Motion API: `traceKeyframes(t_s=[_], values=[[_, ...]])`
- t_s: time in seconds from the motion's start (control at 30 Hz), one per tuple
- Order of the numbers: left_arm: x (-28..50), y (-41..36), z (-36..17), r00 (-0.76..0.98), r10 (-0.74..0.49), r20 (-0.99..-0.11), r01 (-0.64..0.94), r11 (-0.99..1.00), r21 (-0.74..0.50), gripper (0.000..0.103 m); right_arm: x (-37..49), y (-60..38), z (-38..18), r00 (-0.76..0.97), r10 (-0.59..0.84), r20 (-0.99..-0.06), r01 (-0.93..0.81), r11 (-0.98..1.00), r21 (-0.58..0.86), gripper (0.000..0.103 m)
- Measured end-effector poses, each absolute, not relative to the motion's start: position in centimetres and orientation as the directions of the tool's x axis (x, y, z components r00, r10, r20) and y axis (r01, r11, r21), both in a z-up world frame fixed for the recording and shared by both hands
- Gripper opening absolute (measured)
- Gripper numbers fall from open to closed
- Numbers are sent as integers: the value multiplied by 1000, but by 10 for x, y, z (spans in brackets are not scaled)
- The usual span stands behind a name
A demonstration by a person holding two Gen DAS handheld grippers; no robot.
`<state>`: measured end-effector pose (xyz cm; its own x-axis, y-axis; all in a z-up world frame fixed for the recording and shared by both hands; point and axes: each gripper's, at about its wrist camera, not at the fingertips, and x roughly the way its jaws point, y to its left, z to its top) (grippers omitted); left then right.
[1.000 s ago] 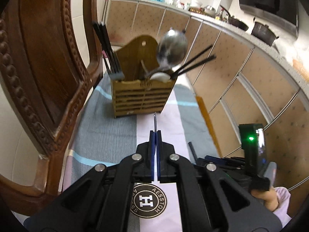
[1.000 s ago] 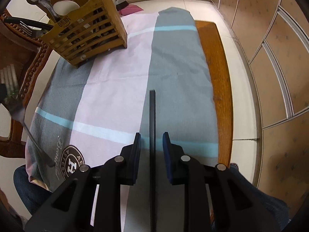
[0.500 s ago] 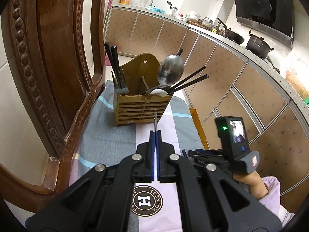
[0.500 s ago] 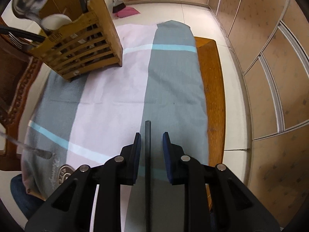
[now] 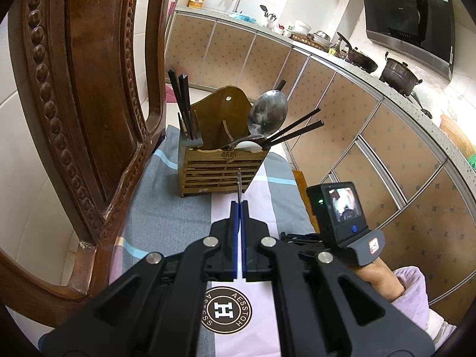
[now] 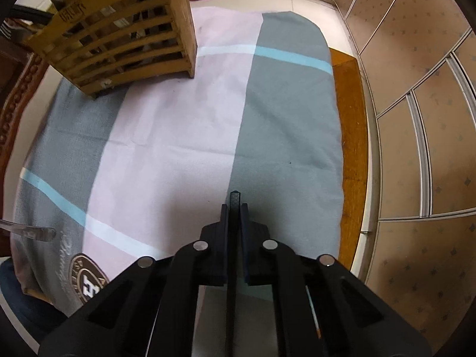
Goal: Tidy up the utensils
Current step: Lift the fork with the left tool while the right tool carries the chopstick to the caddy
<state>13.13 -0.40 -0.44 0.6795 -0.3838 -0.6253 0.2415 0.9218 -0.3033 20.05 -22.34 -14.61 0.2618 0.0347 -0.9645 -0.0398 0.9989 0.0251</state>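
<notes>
A slatted wooden utensil holder [image 5: 218,169] stands at the far end of the cloth-covered table [image 5: 166,208]. It holds black chopsticks, a big metal ladle [image 5: 267,116] and a white spoon. My left gripper [image 5: 239,205] is shut on a thin metal utensil handle [image 5: 239,184] that points at the holder, a short way in front of it. My right gripper [image 6: 234,208] is shut on a black chopstick [image 6: 234,199], above the grey part of the cloth [image 6: 282,136]. The holder [image 6: 119,32] is at the upper left in the right wrist view.
A carved wooden chair back [image 5: 89,104] stands close on the left. Kitchen cabinets [image 5: 372,148] run along the right past the table's wooden edge [image 6: 351,136]. The right gripper's camera unit [image 5: 342,211] sits to the right. A metal utensil end [image 6: 35,232] shows at the left.
The left gripper has risen and pulled back from the holder. The right gripper has moved forward toward the holder, and the chopstick now sticks out less past its fingers.
</notes>
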Motion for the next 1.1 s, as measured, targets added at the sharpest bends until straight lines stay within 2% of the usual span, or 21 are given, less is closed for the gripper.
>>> traceKeyframes(t_s=[0.23, 0.57, 0.83, 1.1], values=[[129, -5, -4, 679, -385, -625, 244, 922, -302, 1, 184, -229, -86, 386, 82, -919, -50, 996, 68, 7], [126, -14, -1, 699, -353, -623, 249, 936, -251, 1, 147, -236, 11, 603, 119, -789, -77, 993, 91, 7], [122, -21, 5, 725, -313, -613, 247, 950, -193, 1, 112, -233, 51, 734, 119, -668, -88, 993, 81, 7], [124, -26, 19, 743, -314, -592, 267, 949, -168, 1, 104, -229, 67, 754, 141, -642, -102, 990, 97, 7]])
